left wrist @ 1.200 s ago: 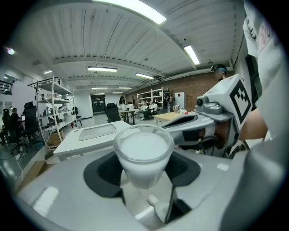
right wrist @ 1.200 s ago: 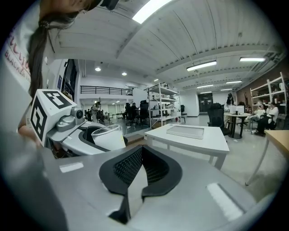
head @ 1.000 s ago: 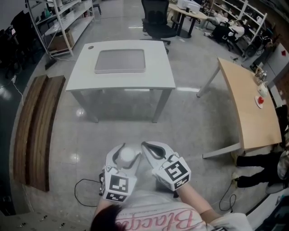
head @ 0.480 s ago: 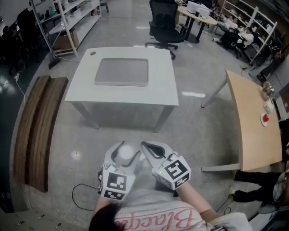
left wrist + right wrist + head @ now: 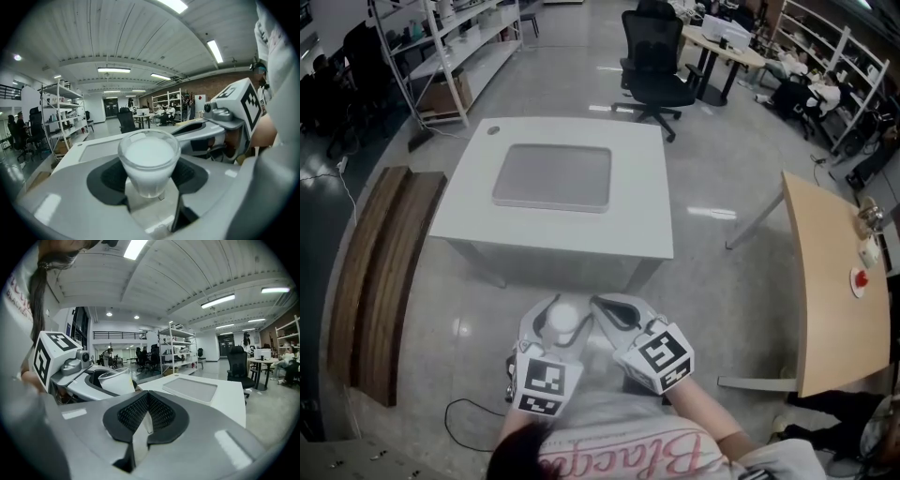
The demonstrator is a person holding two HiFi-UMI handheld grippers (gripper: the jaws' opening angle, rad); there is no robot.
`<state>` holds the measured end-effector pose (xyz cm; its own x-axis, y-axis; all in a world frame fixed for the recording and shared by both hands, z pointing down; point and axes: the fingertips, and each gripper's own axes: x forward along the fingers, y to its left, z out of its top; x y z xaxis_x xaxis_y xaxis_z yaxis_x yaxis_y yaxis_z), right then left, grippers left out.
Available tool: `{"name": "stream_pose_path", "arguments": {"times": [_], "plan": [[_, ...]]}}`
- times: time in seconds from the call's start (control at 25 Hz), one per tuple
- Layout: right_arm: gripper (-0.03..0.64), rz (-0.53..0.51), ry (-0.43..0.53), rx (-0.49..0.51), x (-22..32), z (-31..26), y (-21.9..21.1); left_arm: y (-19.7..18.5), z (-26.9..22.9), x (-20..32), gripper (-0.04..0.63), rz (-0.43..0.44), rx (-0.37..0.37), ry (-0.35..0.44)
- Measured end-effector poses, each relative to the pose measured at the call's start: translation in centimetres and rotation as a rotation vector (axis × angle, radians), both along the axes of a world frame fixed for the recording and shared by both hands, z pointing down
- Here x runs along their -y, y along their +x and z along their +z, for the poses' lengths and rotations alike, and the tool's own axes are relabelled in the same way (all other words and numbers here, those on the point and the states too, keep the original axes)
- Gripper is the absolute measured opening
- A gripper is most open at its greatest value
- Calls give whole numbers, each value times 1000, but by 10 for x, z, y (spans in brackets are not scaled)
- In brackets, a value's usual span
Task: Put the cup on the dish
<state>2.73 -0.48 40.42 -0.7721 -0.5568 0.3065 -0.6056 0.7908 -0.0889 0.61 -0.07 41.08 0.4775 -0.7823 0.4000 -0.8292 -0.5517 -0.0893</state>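
A small white cup (image 5: 563,322) sits between the pads of my left gripper (image 5: 565,306), which is shut on it close to the person's chest. In the left gripper view the cup (image 5: 149,161) stands upright in the dark pads. My right gripper (image 5: 605,308) is held just right of it, its jaws shut with nothing between them (image 5: 146,416); the cup (image 5: 117,380) shows at its left. Ahead stands a white table (image 5: 647,216) carrying a flat grey dish (image 5: 553,176), well away from both grippers.
Two dark wooden benches (image 5: 380,272) lie on the floor at the left. A light wooden table (image 5: 830,281) stands at the right and a black office chair (image 5: 656,70) behind the white table. A black cable (image 5: 464,412) lies by the person's feet.
The view has shifted forward, so the white table sits a little lower and nearer. Both grippers keep their pose, the cup still in the left one.
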Motion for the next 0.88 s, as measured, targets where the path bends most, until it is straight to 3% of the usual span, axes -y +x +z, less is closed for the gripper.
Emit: {"name": "stream_pose_path", "arguments": {"times": [0.88], "plan": [[2, 19, -44, 8, 37, 18, 12, 9, 12, 37, 256, 9, -14, -34]]}}
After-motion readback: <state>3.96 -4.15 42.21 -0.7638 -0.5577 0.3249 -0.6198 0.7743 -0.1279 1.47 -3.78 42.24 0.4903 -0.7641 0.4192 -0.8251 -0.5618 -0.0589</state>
